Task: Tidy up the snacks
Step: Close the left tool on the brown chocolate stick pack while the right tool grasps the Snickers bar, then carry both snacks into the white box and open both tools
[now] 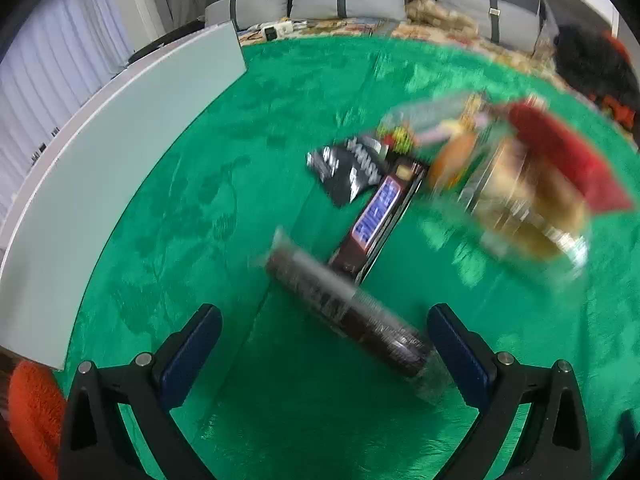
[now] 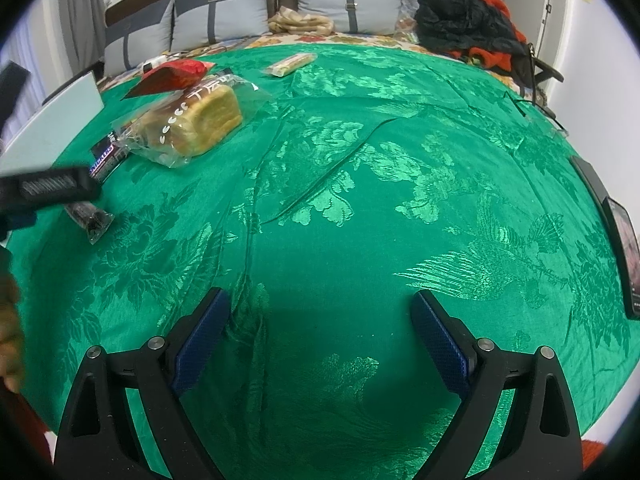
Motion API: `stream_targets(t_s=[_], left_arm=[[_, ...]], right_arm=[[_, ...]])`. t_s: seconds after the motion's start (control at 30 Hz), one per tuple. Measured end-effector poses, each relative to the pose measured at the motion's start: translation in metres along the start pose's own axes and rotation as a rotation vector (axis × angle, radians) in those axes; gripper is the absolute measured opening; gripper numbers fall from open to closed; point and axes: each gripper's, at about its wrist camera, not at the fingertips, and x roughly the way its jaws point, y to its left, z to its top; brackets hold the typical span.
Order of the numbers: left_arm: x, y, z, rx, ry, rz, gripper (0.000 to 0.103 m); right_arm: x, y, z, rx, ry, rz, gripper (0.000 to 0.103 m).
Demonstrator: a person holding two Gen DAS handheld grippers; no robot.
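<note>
Green floral bedspread (image 2: pixel 360 208) over a bed, grey pillows (image 2: pixel 224 16) along a dark headboard (image 2: pixel 132 6), white walls, probably pale curtains (image 1: pixel 52 72) left.

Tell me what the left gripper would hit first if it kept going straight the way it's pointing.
Most likely the dark cookie sleeve, lying slantwise between the open fingers of the left gripper. Beyond it lies the Snickers box. The view is motion-blurred, so depth is uncertain.

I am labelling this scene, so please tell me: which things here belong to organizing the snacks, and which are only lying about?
Belong to the job:
- cookie sleeve, between the open fingers of the left gripper
- Snickers box
- black snack packet
- bagged bread loaf
- red packet
- wrapped sandwich snack

Just lying about:
- pillows
- black and red clothes
- phone
- white board
</note>
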Motion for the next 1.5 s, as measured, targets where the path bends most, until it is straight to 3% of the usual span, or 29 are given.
stream_targets(t_s=[0.1,0.37,0.63,0.8,0.87,0.9,0.93,1.0,1.37,1.43,1.5], left_arm=[[0.003,0.009,-0.006,-0.002,-0.012,-0.003,0.103],[0.01,0.061,-0.013,0.047,0.026,-0.1,0.103],[0.016,0.057,-0.008,0.14,0.058,-0.206,0.101],[0.01,0.049,-0.005,0.197,0.025,-0.259,0.079],[0.006,0.049,-0.005,0.215,0.007,-0.271,0.061],[0.003,0.048,-0.006,0.228,-0.002,-0.277,0.038],[0.001,0.048,-0.006,0.245,-0.005,-0.283,0.027],[0.0,0.05,-0.007,0.261,0.006,-0.296,0.018],[-0.005,0.102,-0.015,0.128,-0.006,-0.364,0.018],[-0.008,0.113,-0.016,0.099,-0.015,-0.38,0.018],[-0.013,0.12,-0.019,0.087,-0.029,-0.392,0.018]], right_arm=[[0.0,0.0,0.001,-0.002,0.003,0.001,0.095],[0.001,0.001,0.002,0.001,0.01,0.0,0.095],[0.001,0.002,0.001,0.001,0.004,-0.001,0.095],[0.0,0.002,0.001,0.001,-0.001,-0.001,0.095],[0.0,0.002,0.0,0.001,0.0,-0.001,0.095],[0.0,0.002,0.0,0.001,0.0,-0.001,0.095],[0.0,0.002,0.0,0.001,0.0,-0.001,0.095],[0.0,0.002,0.001,0.001,-0.001,-0.001,0.095],[-0.004,0.002,-0.002,-0.003,-0.021,0.013,0.094],[-0.01,0.004,0.0,0.01,0.005,0.078,0.094],[-0.02,0.015,0.0,0.044,0.003,0.2,0.094]])
